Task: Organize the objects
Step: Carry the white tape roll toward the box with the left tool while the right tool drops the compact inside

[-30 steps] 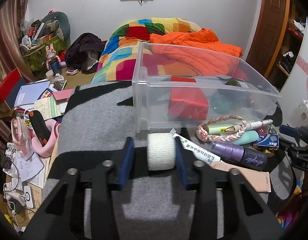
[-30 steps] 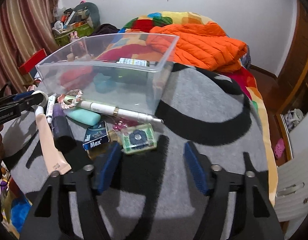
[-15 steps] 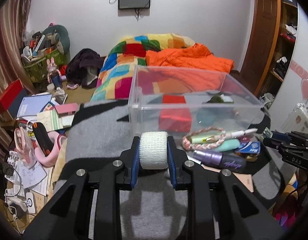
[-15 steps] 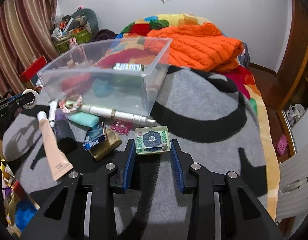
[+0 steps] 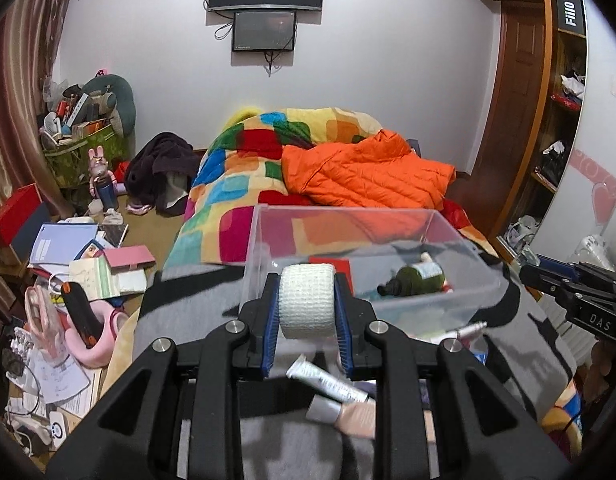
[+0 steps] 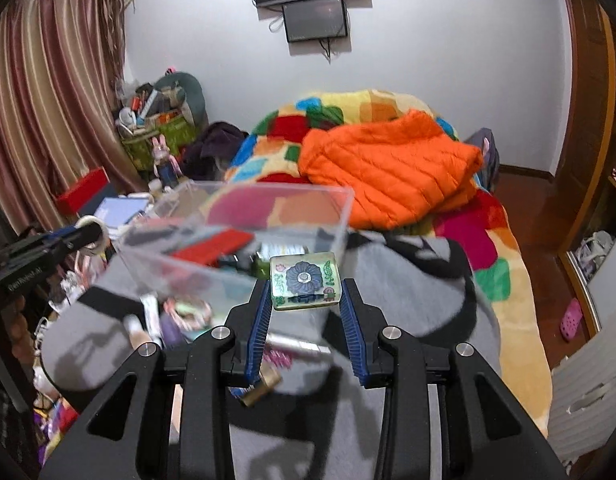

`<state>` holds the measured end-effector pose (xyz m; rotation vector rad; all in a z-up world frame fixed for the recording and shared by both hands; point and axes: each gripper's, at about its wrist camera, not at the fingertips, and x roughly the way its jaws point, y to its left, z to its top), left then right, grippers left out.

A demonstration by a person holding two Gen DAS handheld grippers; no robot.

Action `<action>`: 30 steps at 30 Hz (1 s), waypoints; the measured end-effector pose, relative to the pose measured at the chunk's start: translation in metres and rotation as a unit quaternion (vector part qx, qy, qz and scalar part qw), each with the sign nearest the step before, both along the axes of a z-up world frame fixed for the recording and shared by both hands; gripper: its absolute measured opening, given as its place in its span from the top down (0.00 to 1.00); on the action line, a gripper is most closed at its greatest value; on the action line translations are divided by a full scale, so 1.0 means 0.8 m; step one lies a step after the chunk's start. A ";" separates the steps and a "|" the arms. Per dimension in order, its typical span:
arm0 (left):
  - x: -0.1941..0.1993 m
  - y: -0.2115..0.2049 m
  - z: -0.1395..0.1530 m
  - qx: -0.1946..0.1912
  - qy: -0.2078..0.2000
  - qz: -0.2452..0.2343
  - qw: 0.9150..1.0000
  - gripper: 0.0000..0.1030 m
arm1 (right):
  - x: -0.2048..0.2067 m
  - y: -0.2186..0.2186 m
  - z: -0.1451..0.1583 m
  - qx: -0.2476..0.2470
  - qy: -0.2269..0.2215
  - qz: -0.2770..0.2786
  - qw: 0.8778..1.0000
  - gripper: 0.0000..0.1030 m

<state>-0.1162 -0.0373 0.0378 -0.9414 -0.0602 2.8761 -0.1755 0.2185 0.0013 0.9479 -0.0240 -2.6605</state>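
Both hands are in the carry step: each gripper has a thing pinched and lifted clear of the grey blanket, and the drop into the clear bin is not yet made.

The left gripper (image 5: 306, 312) is clamped narrow on a white gauze roll (image 5: 305, 300), its blue pads pressing the roll's two flat ends. The clear plastic bin (image 5: 460, 246) lies just ahead of the fingertips and slightly to their right, its near wall right behind the roll. Below the gripper, a white tube (image 5: 328, 382) and a beige tube lie on the blanket.

The right gripper (image 6: 305, 300) holds a small square flower-printed box (image 6: 304, 280) between its pads, gripped by the box's lower edges. The bin is ahead and to the left of this gripper; that view is blurred, so how near the rim stands is hard to say.

Next, each gripper probably needs to pass forward over the near rim, high enough to clear it, then open above a free patch of the bin floor, away from the dark green bottle (image 5: 414, 282) inside.
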 end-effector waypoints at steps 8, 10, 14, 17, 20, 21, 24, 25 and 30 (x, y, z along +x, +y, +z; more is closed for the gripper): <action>-0.050 0.007 -0.010 -0.005 -0.029 -0.004 1.000 0.76 | -0.045 -0.026 -0.012 0.000 -0.028 0.008 1.000 0.69; -0.061 0.008 -0.016 -0.010 -0.037 -0.002 0.999 0.76 | -0.057 -0.030 -0.021 0.004 -0.041 0.008 0.999 0.69; -0.064 0.002 -0.024 0.004 -0.056 -0.003 0.998 0.77 | -0.073 -0.033 -0.031 0.010 -0.054 0.005 0.998 0.69; -0.046 0.001 -0.026 0.006 -0.055 -0.014 0.998 0.77 | -0.079 -0.035 -0.033 0.009 -0.063 0.015 0.998 0.69; -0.025 0.009 -0.029 -0.006 -0.057 -0.035 0.998 0.66 | -0.087 -0.041 -0.038 0.017 -0.077 0.023 0.997 0.69; -0.017 0.012 -0.032 -0.010 -0.059 -0.042 0.997 0.61 | -0.088 -0.042 -0.040 0.019 -0.080 0.024 0.996 0.69; -0.007 0.018 -0.040 -0.030 -0.054 -0.038 0.997 0.40 | -0.093 -0.045 -0.047 0.026 -0.092 0.024 0.995 0.69; -0.006 0.019 -0.046 -0.037 -0.056 -0.037 0.997 0.40 | -0.095 -0.046 -0.049 0.026 -0.095 0.024 0.995 0.69; -0.023 0.012 -0.075 -0.028 -0.095 -0.034 0.994 0.40 | -0.100 -0.048 -0.056 0.028 -0.112 0.030 0.993 0.69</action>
